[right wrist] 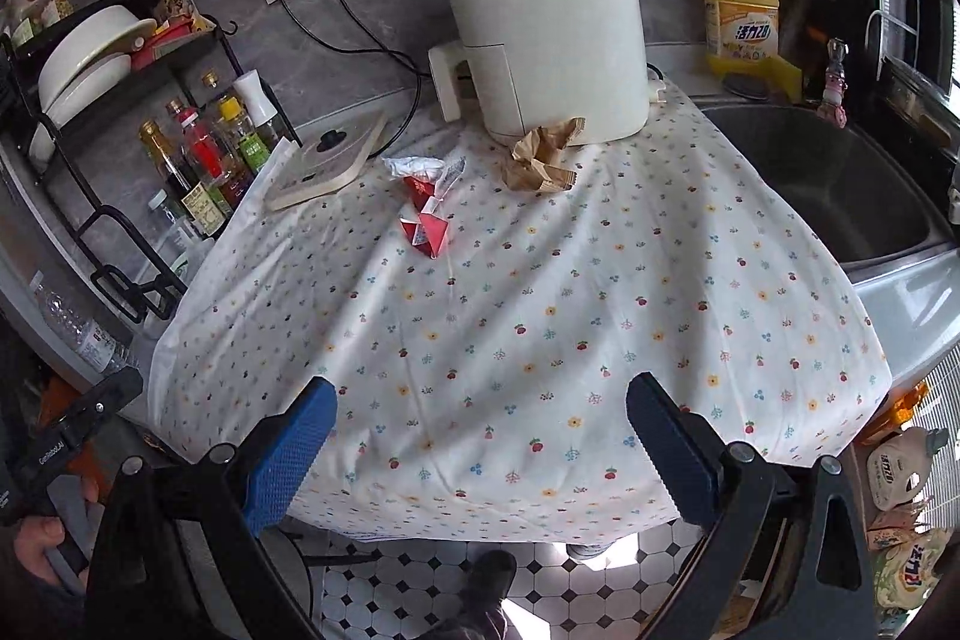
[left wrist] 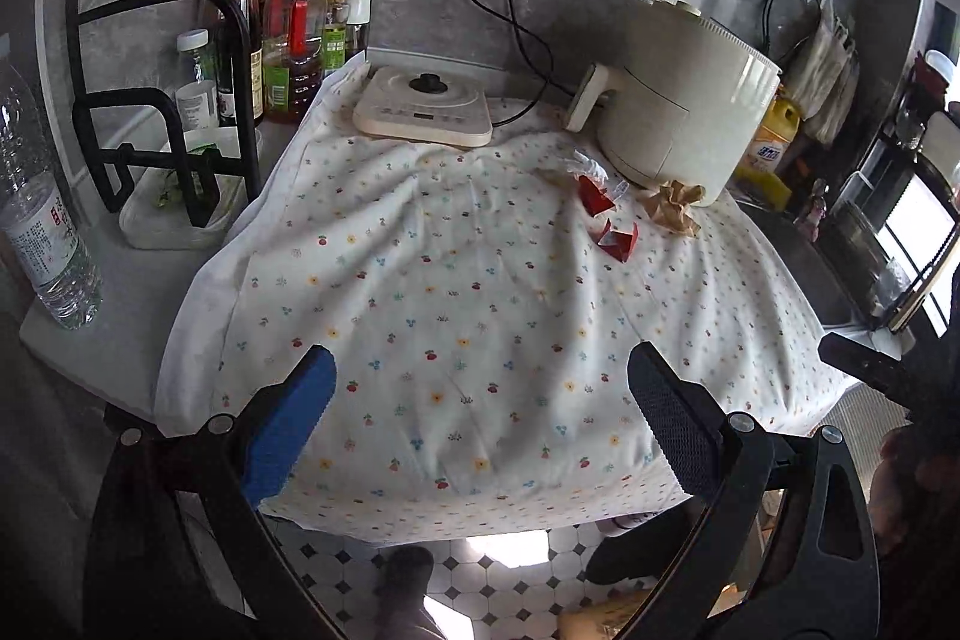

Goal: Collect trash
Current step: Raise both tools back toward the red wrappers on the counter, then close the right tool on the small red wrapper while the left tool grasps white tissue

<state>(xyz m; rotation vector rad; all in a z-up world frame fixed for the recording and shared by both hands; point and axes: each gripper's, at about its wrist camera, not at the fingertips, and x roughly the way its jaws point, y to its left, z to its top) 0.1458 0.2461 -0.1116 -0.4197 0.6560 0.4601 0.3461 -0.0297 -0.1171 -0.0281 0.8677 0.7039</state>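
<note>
Both grippers, left gripper [left wrist: 480, 418] and right gripper [right wrist: 480, 424], fingers wide apart, empty, above floral cloth [right wrist: 540, 340]. Red wrappers [right wrist: 426, 229], crumpled brown paper [right wrist: 540, 157] beside air fryer [right wrist: 552, 34].

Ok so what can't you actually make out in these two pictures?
- Brown crumpled paper: in both views, whether it touches the white air fryer behind it.
- Trash bin: in neither view.
- Sink bottom: right wrist view, dark, cut by the fisheye edge.
- Red wrapper print: too small.

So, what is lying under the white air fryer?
The air fryer stands on the flowered cloth; crumpled brown paper lies against its base. Whatever the cloth covers is hidden.
</note>
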